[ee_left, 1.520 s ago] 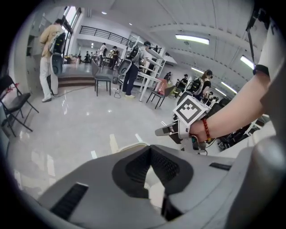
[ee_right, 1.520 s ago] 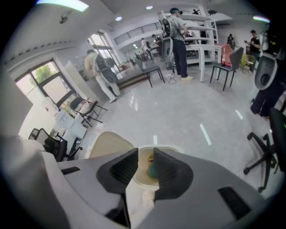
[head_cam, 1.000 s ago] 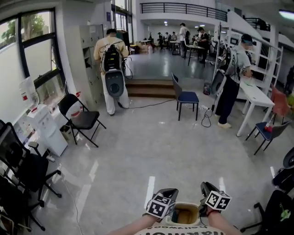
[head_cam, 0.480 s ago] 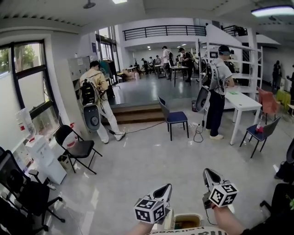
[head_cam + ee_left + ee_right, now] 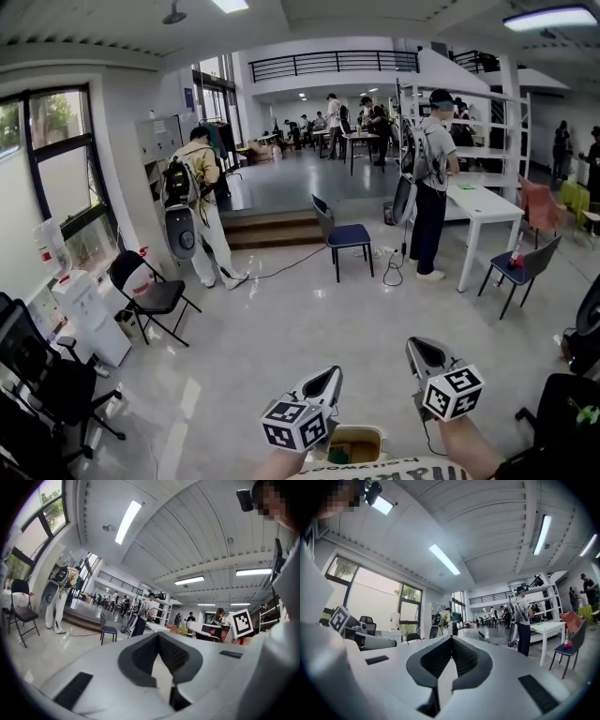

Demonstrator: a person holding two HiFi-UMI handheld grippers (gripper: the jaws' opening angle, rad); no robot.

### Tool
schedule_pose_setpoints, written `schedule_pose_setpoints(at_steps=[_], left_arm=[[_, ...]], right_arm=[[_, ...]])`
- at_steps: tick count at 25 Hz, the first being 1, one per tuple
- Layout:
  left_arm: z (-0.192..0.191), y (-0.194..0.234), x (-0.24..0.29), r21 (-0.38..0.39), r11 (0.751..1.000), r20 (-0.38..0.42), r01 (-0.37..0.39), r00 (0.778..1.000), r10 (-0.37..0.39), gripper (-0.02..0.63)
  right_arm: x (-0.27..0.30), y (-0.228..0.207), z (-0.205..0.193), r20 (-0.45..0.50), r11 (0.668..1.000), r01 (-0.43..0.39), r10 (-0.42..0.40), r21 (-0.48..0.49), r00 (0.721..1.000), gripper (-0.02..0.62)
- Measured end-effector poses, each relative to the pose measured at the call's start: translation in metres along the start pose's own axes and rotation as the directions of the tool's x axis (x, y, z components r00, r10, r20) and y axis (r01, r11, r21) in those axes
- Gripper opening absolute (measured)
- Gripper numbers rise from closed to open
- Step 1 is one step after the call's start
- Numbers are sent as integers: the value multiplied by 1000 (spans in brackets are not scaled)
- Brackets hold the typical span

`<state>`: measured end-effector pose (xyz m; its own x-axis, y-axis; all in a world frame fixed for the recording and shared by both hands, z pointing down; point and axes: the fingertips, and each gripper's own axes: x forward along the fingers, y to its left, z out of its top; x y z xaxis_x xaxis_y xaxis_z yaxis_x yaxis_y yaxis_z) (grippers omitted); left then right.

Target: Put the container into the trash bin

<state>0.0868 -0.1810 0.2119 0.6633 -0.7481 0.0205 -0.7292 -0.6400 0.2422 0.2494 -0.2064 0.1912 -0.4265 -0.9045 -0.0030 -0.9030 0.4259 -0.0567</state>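
Here the container (image 5: 356,442) sits low between the left gripper (image 5: 330,377) and right gripper (image 5: 420,349). Both are pinched together, holding nothing. Only the head view shows the container.

Just behind my two pairs of jaws, the container (image 5: 354,444) is cut by the bottom edge — its inside too dim to tell.

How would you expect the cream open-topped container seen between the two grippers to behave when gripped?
The cream open-topped container looks thin-walled, so it is probably light and may squash under a firm pinch. Its open mouth shows brownish contents, so tilting it might spill them.
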Motion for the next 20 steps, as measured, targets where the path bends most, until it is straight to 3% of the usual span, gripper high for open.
schedule_pose_setpoints(at_steps=[4, 12, 20], left_arm=[[-20, -46, 9, 6, 1000, -14, -12, 1000, 12, 6], [-57, -128, -2, 2, 999, -27, -43, 999, 43, 6], [-78, -165, -27, 0, 991, -28, -134, 991, 134, 6]], right_arm=[[-50, -26, -9, -14, 999, 13, -13, -30, 1000, 2], [-132, -61, -39, -63, 999, 3, 0, 48, 998, 2], [-168, -69, -49, -62, 996, -62, 66, 66, 996, 2]])
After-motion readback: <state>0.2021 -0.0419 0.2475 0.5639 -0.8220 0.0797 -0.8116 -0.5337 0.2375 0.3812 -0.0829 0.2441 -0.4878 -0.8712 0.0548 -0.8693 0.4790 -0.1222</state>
